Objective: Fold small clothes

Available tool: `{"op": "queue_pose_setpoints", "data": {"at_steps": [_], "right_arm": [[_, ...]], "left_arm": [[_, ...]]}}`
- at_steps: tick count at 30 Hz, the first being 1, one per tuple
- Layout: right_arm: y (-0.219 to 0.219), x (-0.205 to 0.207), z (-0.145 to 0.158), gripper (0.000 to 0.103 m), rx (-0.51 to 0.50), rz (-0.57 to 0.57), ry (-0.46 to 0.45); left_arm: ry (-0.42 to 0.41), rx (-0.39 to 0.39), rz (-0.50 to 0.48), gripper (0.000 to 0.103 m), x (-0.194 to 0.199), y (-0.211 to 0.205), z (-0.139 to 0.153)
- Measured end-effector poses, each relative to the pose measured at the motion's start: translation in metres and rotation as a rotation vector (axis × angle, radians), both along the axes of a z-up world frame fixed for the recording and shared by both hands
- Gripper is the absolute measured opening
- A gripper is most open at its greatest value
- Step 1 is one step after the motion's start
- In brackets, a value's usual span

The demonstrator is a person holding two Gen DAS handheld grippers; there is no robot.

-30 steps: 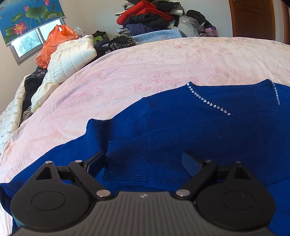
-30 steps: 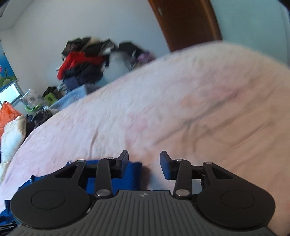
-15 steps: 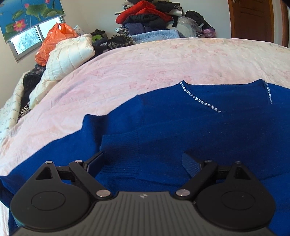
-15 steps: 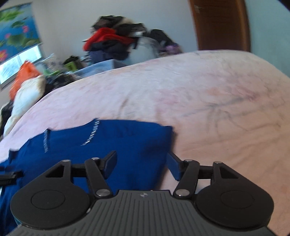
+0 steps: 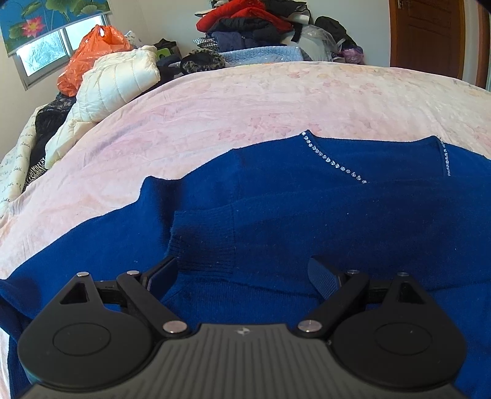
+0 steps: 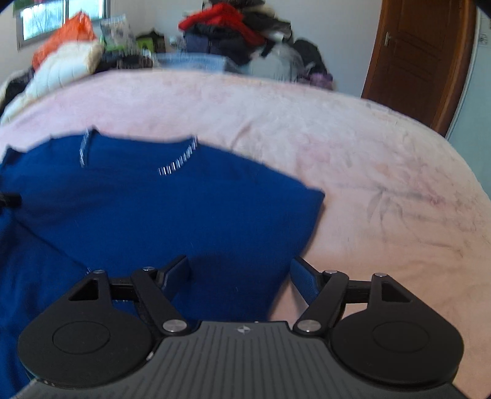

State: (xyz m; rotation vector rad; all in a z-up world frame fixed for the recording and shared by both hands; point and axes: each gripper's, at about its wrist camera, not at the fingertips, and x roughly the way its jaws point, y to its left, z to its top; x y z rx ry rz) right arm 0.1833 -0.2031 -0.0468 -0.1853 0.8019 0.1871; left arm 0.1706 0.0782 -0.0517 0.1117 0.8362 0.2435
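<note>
- In the lower half of both wrist views the blue sweater (image 5: 307, 208) lay spread on the pink bedspread (image 5: 245, 101), its sparkly neckline (image 5: 334, 164) toward the top of the frame; one sleeve was already folded in, its ribbed cuff (image 5: 202, 239) lying on the body at lower centre of the left view.
- My left gripper (image 5: 242, 273) hung over that cuff with jaws wide and nothing pinched. I judged that closing there could catch the cuff and the layer beneath together, and the folded sleeve would drag out of place.
- My right gripper (image 6: 239, 273) was opening its jaws; sweater cloth showed between them but neither pad pressed it. Its right finger (image 6: 302, 284) sat past the sweater's edge, over the bedspread, so a careless close might have nipped the bedspread with the knit.
- The right view was smeared, so I could not judge the right-hand edge (image 6: 316, 214) finely; aiming from it risked a crooked fold.
- The knit looked soft and thick; I expected a one-sided lift to let the body sag and skew.
- The clothes pile (image 5: 254, 27) at the upper centre stood well apart, no hazard.
</note>
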Motion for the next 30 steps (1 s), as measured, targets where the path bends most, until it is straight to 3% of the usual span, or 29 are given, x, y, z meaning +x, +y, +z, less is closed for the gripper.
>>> {"op": "queue_pose_setpoints", "data": {"at_steps": [4,11,16,19,21,25,30], "right_arm": [[0.004,-0.007,0.010,0.076,0.027,-0.003,-0.042],[0.040,-0.011,0.026,0.076,0.088,0.109,-0.052],[0.074,-0.016,0.032,0.076,0.178,0.207,-0.020],[0.099,-0.021,0.033,0.076,0.187,0.285,0.002],[0.117,-0.026,0.035,0.077,0.171,0.339,0.003],[0.144,-0.041,0.037,0.080,0.142,0.417,-0.005],[0.155,-0.058,0.036,0.088,0.129,0.467,-0.004]], "left_arm": [[-0.007,-0.007,0.003,0.093,-0.005,0.003,0.005],[-0.027,-0.030,0.025,0.093,-0.019,0.012,0.014],[-0.077,-0.135,0.143,0.093,-0.052,0.043,0.023],[-0.128,-0.272,0.266,0.093,-0.079,0.077,0.027],[-0.160,-0.405,0.358,0.093,-0.098,0.105,0.026],[-0.342,-0.792,0.590,0.093,-0.153,0.168,0.017],[-0.441,-1.043,0.737,0.093,-0.193,0.207,0.002]]}}
